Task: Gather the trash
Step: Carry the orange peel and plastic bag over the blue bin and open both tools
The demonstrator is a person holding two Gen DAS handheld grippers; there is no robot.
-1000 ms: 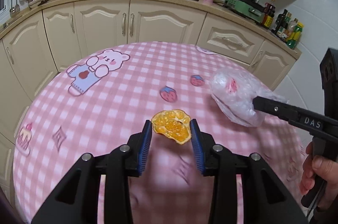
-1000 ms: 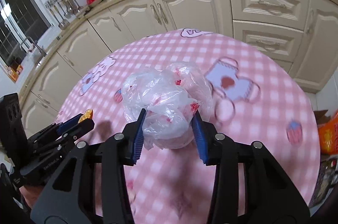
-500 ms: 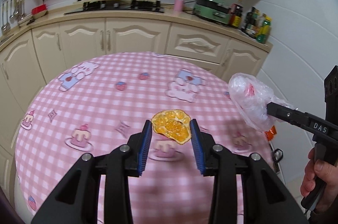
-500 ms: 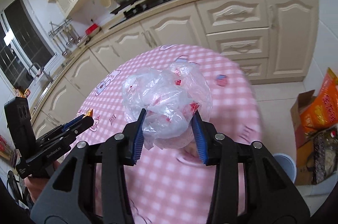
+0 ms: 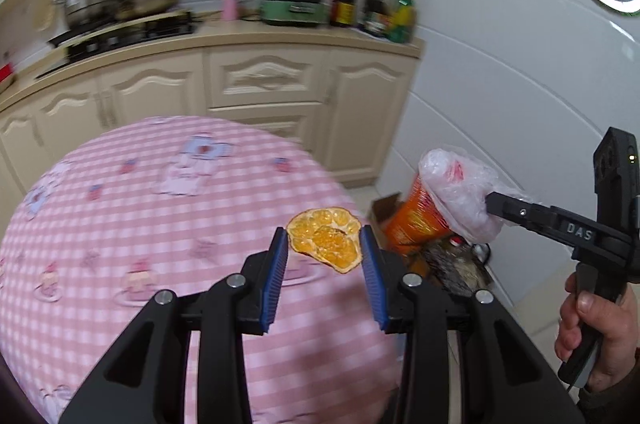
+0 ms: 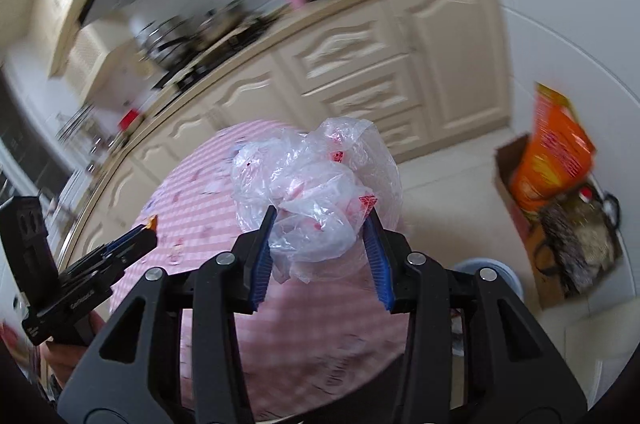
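Above the table edge (image 5: 120, 364), left tool (image 5: 325, 242) grips orange peel (image 5: 326, 238), right tool (image 6: 320, 224) clamps plastic bag (image 6: 316, 184)

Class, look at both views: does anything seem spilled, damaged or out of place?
No spills. The clutter stands out: an orange bag leans tilted from an open cardboard box on the floor beside the table.

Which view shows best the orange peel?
The left wrist view: the orange peel sits whole between the left gripper fingers. The right wrist view shows only a small orange tip of it.
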